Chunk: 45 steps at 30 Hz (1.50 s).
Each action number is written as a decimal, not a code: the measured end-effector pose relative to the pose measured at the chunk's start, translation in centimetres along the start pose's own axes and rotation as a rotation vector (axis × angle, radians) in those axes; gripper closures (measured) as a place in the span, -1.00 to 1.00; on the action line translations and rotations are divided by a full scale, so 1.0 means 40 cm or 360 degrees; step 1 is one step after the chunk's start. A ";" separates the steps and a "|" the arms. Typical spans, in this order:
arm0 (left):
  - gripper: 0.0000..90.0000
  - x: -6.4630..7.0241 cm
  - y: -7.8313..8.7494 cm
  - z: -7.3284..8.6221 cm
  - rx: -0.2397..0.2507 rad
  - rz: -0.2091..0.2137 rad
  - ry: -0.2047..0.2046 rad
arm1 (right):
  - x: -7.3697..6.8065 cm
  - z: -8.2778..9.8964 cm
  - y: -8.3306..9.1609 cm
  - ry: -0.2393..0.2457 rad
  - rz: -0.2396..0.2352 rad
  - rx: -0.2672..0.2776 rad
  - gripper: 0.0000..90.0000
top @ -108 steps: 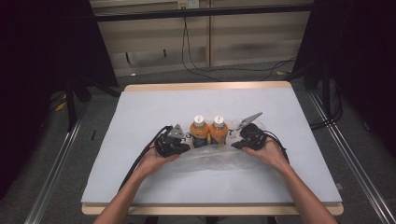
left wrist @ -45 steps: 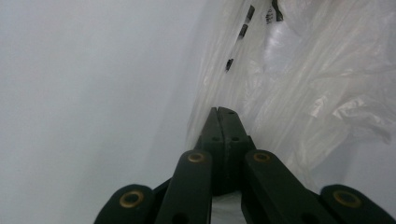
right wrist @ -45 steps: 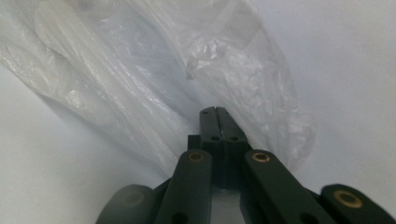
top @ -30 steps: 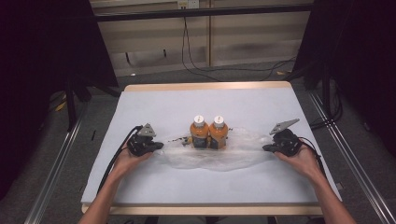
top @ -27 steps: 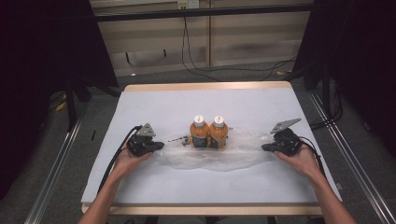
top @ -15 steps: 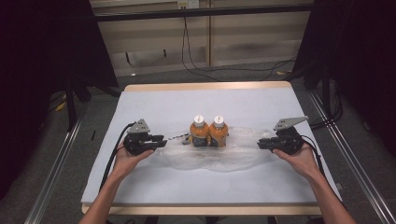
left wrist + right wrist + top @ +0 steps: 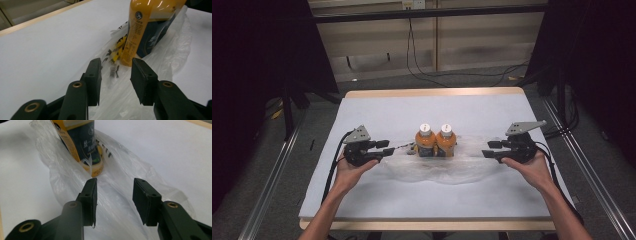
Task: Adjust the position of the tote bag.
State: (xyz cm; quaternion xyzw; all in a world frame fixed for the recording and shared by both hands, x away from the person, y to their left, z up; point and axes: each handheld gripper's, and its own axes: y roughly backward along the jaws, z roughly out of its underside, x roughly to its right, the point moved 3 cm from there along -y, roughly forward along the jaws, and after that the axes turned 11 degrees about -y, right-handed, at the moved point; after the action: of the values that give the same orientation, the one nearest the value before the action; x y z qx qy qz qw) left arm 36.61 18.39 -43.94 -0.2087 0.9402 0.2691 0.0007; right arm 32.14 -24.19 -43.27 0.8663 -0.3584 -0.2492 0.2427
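Two orange bottles with white caps (image 7: 435, 140) stand side by side at the table's middle, on a clear plastic bag (image 7: 452, 169) that lies spread flat. My left gripper (image 7: 386, 149) hovers over the bag's left end and my right gripper (image 7: 489, 149) over its right end, both pointing inward. The jaws of both have just been opening. In the left gripper view the left gripper (image 7: 116, 75) is open above the bag (image 7: 125, 100), with a bottle (image 7: 145, 27) ahead. In the right gripper view the right gripper (image 7: 115, 195) is open over the bag (image 7: 117, 202), facing a bottle (image 7: 80, 145).
A white sheet covers the table (image 7: 377, 110), whose wooden edge shows at the far and near sides. Metal rails (image 7: 272, 180) run along the floor on both sides, and cables (image 7: 427, 70) lie on the floor behind the table.
Both grippers have opened off the bag's ends and lifted from the table. The bag has slackened and lies flat; the bottles have not moved.
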 end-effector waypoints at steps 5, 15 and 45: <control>0.73 0.031 -0.038 -0.011 -0.0016 0.0126 -0.0020 | -0.013 -0.017 -0.008 -0.0013 -0.0032 0.0003 0.28; 0.84 0.087 -0.103 -0.036 -0.0042 0.0257 -0.0072 | -0.036 -0.064 -0.071 0.0030 -0.0105 -0.0032 0.66; 1.00 0.174 -0.275 -0.105 -0.0096 0.0270 -0.0226 | -0.015 -0.143 -0.262 0.0059 -0.0203 -0.0195 1.00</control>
State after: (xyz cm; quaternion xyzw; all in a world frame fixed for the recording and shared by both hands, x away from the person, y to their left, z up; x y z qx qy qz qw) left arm 35.06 5.10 -46.70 -0.1088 0.9436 0.3104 0.0384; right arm 40.48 -15.82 -45.05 0.8755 -0.2820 -0.2695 0.2854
